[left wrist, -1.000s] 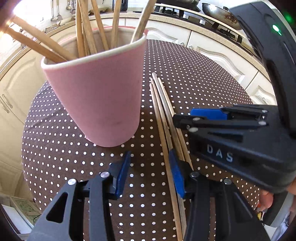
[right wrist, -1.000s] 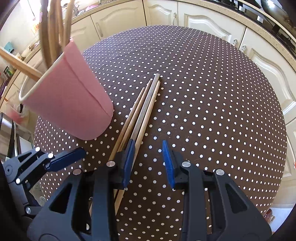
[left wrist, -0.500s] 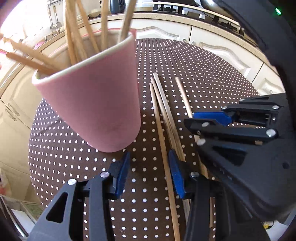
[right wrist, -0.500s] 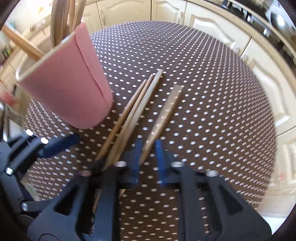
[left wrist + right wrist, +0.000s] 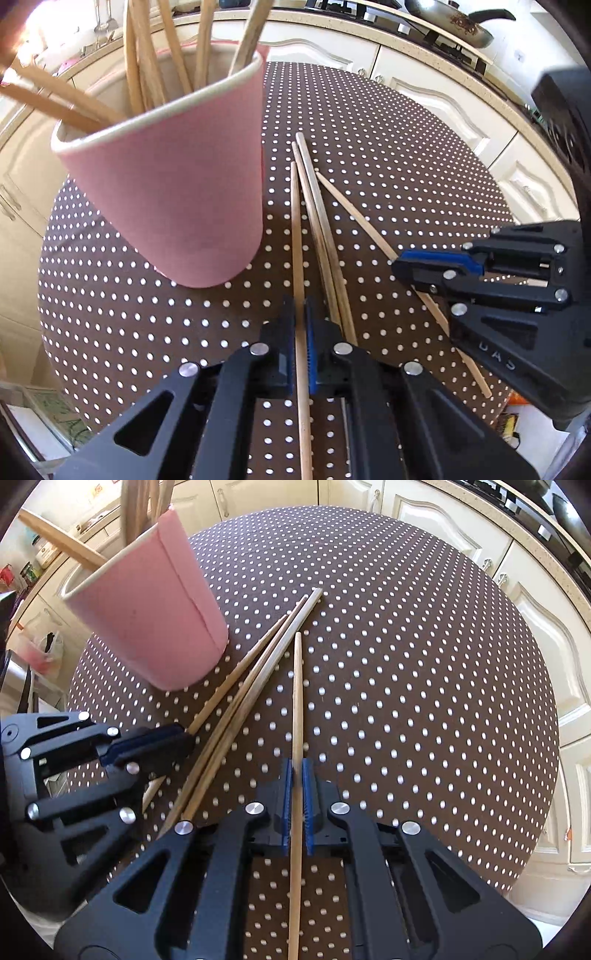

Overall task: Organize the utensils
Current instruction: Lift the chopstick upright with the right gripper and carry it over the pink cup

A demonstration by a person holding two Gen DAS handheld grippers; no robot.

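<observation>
Four wooden chopsticks lie on the brown polka-dot tablecloth, just beside the pink cup. The leftmost chopstick is clamped between the blue pads of the left gripper, whose jaws have just closed on it. The rightmost chopstick, angled away from the others, is pinched by the right gripper, likewise just closed. The middle pair is left untouched between them. More wooden utensils are held upright in the cup.
</observation>
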